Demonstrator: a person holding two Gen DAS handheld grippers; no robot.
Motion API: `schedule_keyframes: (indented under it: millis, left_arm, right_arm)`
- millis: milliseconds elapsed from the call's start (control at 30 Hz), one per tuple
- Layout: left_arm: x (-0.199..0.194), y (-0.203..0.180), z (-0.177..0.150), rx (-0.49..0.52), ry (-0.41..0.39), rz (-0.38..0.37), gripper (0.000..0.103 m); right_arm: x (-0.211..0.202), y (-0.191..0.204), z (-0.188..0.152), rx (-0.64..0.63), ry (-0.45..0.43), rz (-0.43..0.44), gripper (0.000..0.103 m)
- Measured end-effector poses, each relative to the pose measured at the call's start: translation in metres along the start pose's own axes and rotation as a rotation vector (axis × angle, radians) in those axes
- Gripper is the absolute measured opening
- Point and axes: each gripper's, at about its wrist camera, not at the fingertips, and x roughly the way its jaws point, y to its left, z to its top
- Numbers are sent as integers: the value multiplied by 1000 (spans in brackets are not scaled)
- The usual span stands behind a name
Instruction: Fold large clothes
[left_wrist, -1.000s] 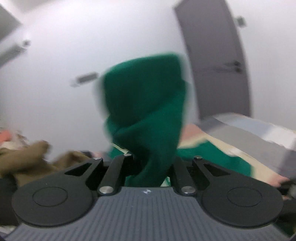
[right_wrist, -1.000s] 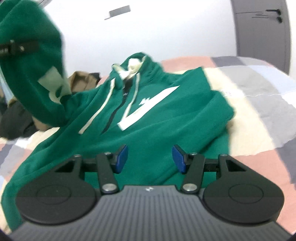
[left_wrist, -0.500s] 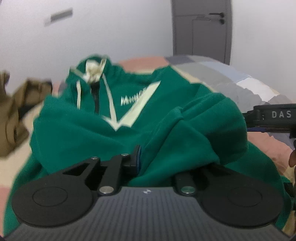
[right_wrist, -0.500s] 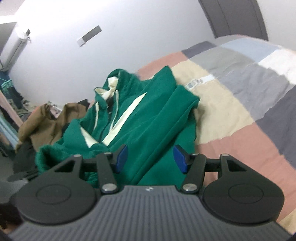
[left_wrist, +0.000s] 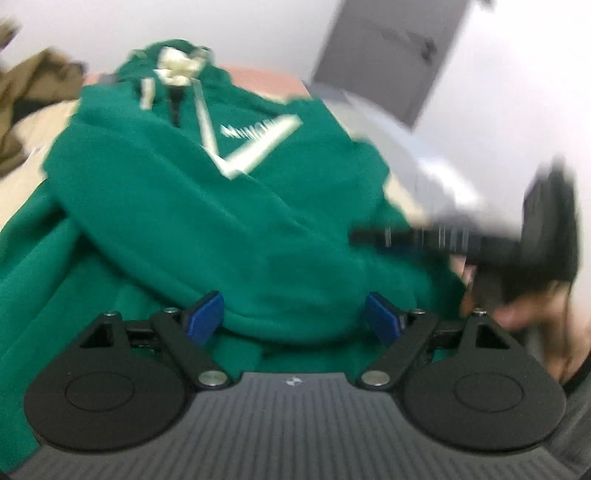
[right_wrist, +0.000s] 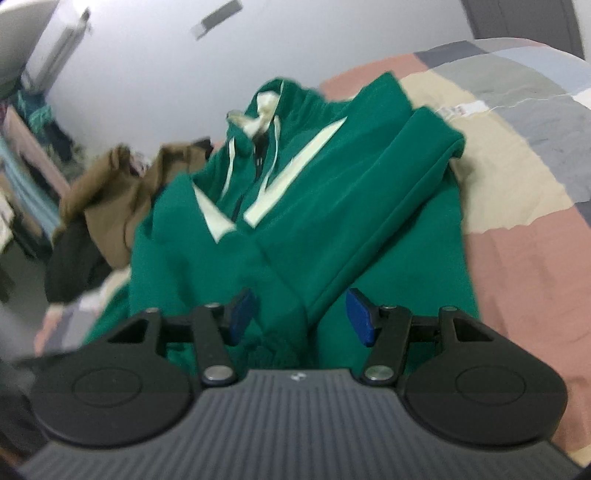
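A green hoodie (left_wrist: 177, 192) with cream drawstrings and a cream V mark lies face up on the bed; it also shows in the right wrist view (right_wrist: 332, 192). Both sleeves lie folded across its chest. My left gripper (left_wrist: 293, 319) is open, its blue pads either side of the left sleeve's cuff without holding it. My right gripper (right_wrist: 301, 317) is open and empty just above the lower hoodie body. The right gripper also shows blurred at the right of the left wrist view (left_wrist: 461, 240).
The bed has a patchwork cover (right_wrist: 517, 184) of pink, beige and grey. A brown garment (right_wrist: 110, 192) and dark clothes lie in a heap at the hoodie's left. A grey door (left_wrist: 388, 55) stands in the white wall behind.
My left gripper carried the sleeve down across the hoodie's chest and opened, letting it go. My right gripper stayed open and shifted over the lower hoodie.
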Motion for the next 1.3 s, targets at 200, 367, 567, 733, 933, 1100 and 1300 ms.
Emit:
schedule_keyframes:
  millis: [200, 367, 567, 733, 933, 1100, 1300]
  left_arm:
    - [-5, 83, 15, -321, -184, 37, 86]
    - [15, 134, 22, -523, -261, 25, 84]
    - [43, 159, 27, -599, -267, -1, 41]
    - [43, 164, 30, -610, -304, -16, 12]
    - [8, 171, 38, -611, -424, -3, 9]
    - [-15, 185, 42, -630, -492, 82, 9]
    - [6, 203, 30, -577, -401, 282, 9]
  right_arm:
    - [10, 11, -7, -30, 63, 28, 65]
    - [16, 13, -14, -55, 100, 13, 64]
    - [16, 24, -18, -68, 104, 43, 65]
    - [20, 37, -22, -129, 75, 7, 44]
    - [13, 55, -11, -199, -3, 6, 34]
    - [19, 81, -16, -241, -11, 102, 34]
    - [59, 106, -34, -371, 31, 59, 34]
